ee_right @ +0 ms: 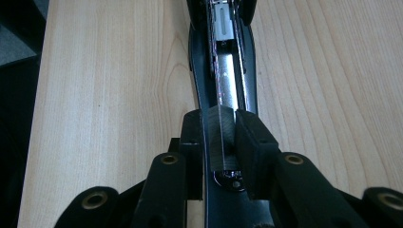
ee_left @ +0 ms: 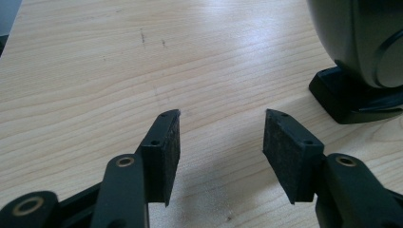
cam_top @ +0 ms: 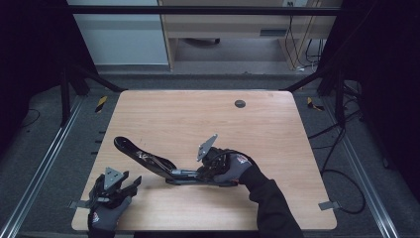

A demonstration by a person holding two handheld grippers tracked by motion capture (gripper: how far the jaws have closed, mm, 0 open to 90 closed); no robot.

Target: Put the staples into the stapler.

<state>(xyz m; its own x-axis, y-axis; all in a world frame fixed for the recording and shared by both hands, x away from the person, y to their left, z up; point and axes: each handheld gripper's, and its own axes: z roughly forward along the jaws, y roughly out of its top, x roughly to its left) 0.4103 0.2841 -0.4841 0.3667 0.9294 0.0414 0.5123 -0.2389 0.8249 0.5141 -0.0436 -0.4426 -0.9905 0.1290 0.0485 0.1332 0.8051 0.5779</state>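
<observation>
**Stapler open on bench: load strip into channel, keep it square**

Stapler (cam_top: 148, 161) lies opened out near the middle-front of the bench (cam_top: 257, 124), top arm swung back toward the left, base toward the right. Right hand-held gripper (cam_top: 210, 168) is at the base end. In the right gripper view its jaws are closed on a small grey block, most likely a strip of staples (ee_right: 221, 137), held right over the metal channel (ee_right: 228, 76). Left hand-held gripper (ee_left: 221, 137) is open, holding nothing, hovering over bare wood at the front-left, with the stapler's black end (ee_left: 356, 61) just beside it to the right.

Judgement on doing this step well:
- Keep the strip parallel to the channel walls; any yaw and it will jam on a rail.
- Lower flat, legs down, then slide forward rather than dropping it.
- Ease the jaws apart only once the strip sits fully inside.
- The stapler is unsecured; bring the left hand-held gripper in to pin the top arm so nothing skates.
</observation>
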